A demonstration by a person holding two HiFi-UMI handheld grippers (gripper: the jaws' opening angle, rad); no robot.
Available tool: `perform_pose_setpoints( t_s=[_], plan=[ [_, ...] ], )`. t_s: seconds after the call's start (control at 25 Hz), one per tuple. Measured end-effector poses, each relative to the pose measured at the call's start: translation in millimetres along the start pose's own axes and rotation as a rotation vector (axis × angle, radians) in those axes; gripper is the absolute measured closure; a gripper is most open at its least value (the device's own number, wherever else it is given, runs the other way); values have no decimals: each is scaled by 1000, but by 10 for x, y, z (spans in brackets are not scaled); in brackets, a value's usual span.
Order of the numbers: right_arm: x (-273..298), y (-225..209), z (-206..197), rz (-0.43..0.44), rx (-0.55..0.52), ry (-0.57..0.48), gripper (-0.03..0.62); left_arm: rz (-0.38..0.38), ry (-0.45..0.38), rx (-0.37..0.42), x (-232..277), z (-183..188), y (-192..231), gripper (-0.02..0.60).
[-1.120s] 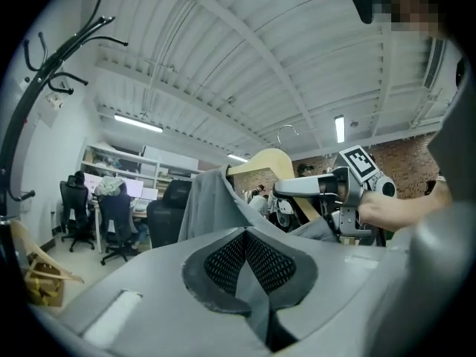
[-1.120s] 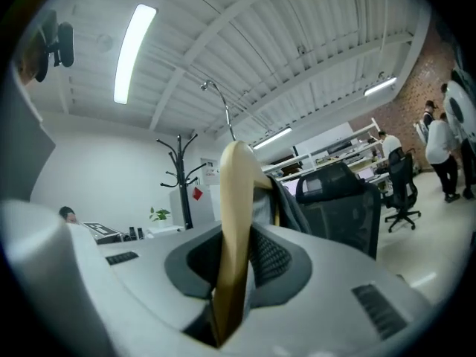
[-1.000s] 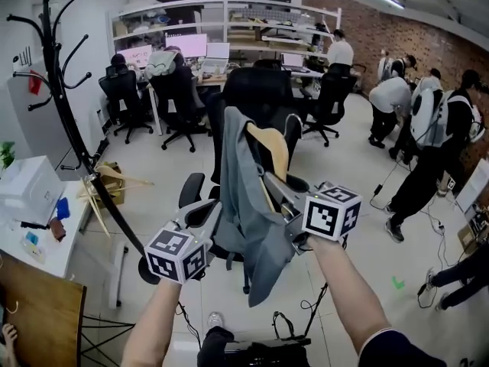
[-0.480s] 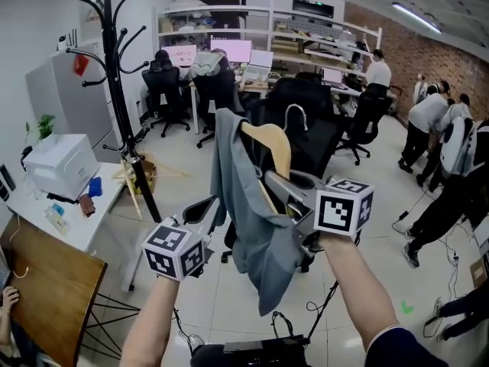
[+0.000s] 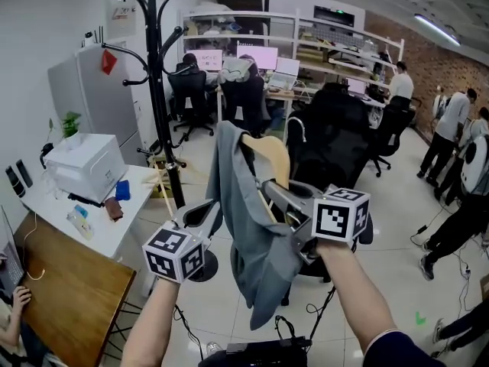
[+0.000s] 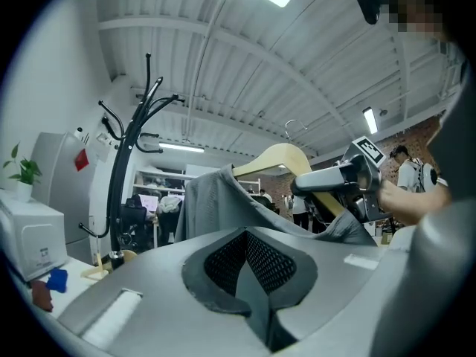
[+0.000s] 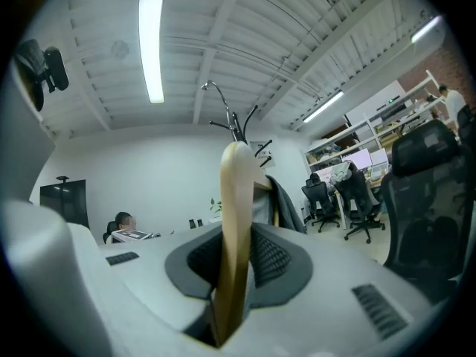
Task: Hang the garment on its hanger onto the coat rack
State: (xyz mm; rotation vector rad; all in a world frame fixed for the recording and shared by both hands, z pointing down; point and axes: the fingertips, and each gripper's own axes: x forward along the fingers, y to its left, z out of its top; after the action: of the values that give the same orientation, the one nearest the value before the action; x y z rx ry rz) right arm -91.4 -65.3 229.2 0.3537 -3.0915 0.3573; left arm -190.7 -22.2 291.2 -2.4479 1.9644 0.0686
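Garment: the grey garment (image 5: pixel 246 212) hangs on its wooden hanger (image 5: pixel 270 156), held up in the air between your two hands and in front of you. It is not yet on the rack.
Hanger hook: the metal hook (image 5: pixel 292 125) stands free above the wood and touches nothing.
Right gripper: your right gripper (image 5: pixel 271 189) has its jaws clamped on the wooden arm of the hanger. The right gripper view shows the wood upright between the pads.
Left gripper: your left gripper (image 5: pixel 211 208) has its jaws closed on a fold of the grey cloth, low on the garment's left side.
Coat rack: the black coat rack (image 5: pixel 157 90) stands to your left, well apart from the hanger. Its upper prongs are bare.
Surroundings: a white printer (image 5: pixel 84 167) sits on a table by the rack, and a wooden desk (image 5: pixel 72 297) lies at your lower left.
Done: you have the garment lifted, on its hanger, with a grip at both ends.
Left: bring the hanger to the rack, raise the hook over a prong, set it down, then let go with both grippers.
Change from a second ago: the rack then leaned at the far left edge of the head view. Now it stands upright and closer to the middle, so you have turned towards it. Both grips look unchanged.
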Motion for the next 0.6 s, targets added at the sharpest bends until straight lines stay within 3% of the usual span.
perform_pose_setpoints(
  t_s=[0.28,0.6],
  plan=[
    [517,-111,-60,-48,32,-14,533,4,9,7,-135,-45,594,577],
    [974,-185,18,-102,48,-39,534,-16,13,14,-226,21,991,577]
  ],
)
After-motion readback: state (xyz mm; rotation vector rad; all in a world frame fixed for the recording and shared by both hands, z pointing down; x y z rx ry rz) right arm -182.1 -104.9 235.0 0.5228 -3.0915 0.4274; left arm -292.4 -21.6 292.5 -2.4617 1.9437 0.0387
